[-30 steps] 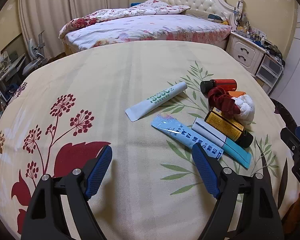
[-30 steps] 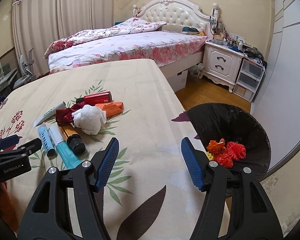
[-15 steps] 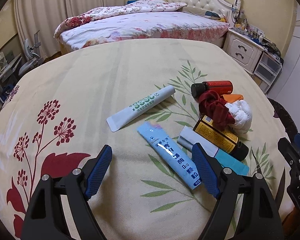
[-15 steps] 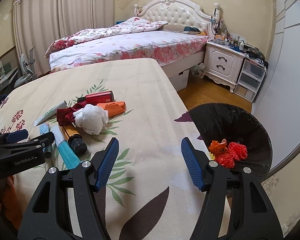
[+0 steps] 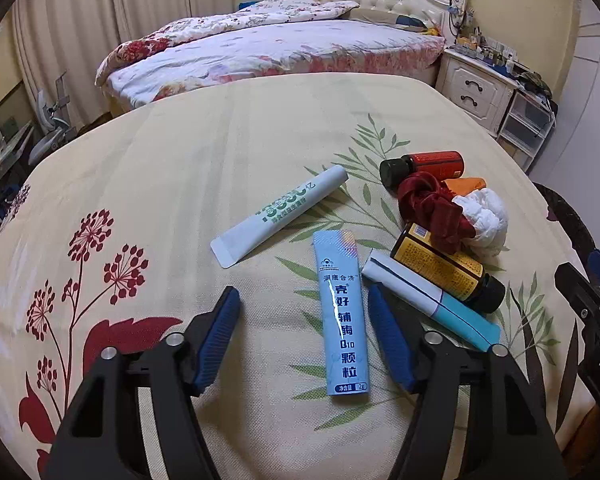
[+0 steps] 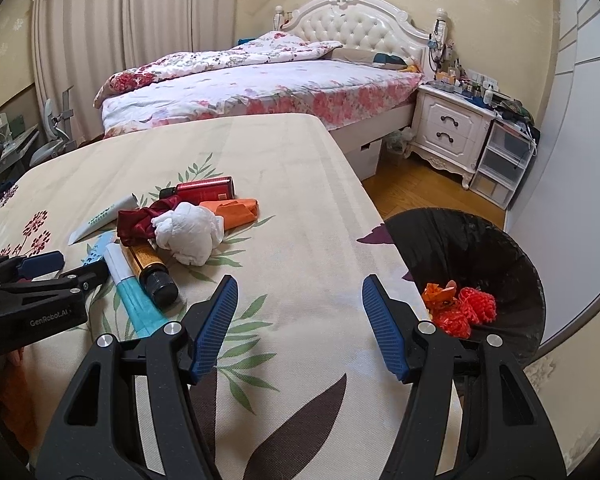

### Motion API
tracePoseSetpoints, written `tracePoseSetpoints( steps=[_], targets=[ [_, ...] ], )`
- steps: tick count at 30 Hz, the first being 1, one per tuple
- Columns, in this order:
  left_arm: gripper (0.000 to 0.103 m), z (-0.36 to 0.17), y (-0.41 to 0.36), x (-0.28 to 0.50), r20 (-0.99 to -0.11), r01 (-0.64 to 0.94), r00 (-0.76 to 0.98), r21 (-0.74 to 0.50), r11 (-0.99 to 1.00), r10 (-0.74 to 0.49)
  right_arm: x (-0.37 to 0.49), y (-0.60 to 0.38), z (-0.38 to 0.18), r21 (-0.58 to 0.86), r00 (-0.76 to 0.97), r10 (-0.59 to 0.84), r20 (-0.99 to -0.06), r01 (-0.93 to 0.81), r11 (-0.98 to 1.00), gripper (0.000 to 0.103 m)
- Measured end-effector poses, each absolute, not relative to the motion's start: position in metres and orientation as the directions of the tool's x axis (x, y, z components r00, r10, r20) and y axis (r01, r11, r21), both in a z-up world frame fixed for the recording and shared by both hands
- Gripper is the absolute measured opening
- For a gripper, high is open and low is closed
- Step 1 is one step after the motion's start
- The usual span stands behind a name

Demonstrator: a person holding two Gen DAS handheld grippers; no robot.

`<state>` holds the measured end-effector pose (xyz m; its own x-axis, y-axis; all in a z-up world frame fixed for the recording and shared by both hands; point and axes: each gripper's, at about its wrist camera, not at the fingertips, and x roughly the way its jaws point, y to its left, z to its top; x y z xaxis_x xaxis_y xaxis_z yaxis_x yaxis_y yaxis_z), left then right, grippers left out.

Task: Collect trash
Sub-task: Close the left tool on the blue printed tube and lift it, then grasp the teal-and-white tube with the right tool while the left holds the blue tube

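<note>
A cluster of trash lies on the cloth-covered table. My left gripper is open, its jaws on either side of a light blue sachet. Beside it lie a white-green tube, a white-teal tube, an amber bottle, a dark red cloth, a white crumpled tissue and a red bottle. My right gripper is open and empty over the table's right part, near the black trash bin. The left gripper also shows in the right wrist view.
The bin holds red and orange scraps. An orange wrapper lies by the tissue. A bed stands behind the table, with a white nightstand to its right.
My left gripper has moved right and forward, so the light blue sachet now lies between its jaws. The right gripper has barely moved.
</note>
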<state>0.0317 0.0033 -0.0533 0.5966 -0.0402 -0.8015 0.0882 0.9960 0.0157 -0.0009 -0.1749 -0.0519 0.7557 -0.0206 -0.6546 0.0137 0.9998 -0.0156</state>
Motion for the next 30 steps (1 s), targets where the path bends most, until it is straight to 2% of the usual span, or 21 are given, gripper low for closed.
tracePoseSetpoints(
  steps=[4,6,8,16,30],
  targets=[
    [0.043,-0.053,0.002,0.028,-0.792,0.118,0.609,0.024,0.993,-0.054,-0.001,-0.174,-0.053,-0.022,0.754,-0.022,-0.656,0.011,1.000,0.063],
    [0.029,-0.052,0.001,0.026,-0.787,0.127,0.615,0.025,0.992,-0.059,-0.002,-0.172,-0.054,-0.027,0.754,-0.023,-0.657,0.007,1.000,0.063],
    [0.021,-0.051,0.002,0.022,-0.783,0.139,0.617,0.017,0.990,-0.073,-0.004,-0.171,-0.054,-0.029,0.753,-0.019,-0.658,0.000,1.000,0.063],
    [0.020,-0.049,0.025,0.006,-0.785,0.123,0.610,-0.040,0.992,-0.107,-0.011,-0.148,-0.056,-0.035,0.731,0.033,-0.682,-0.077,0.996,0.063],
    [0.021,-0.050,0.096,-0.012,-0.783,-0.015,0.622,-0.027,1.000,-0.012,-0.015,-0.106,-0.057,-0.037,0.680,0.113,-0.724,-0.203,0.979,0.062]
  ],
)
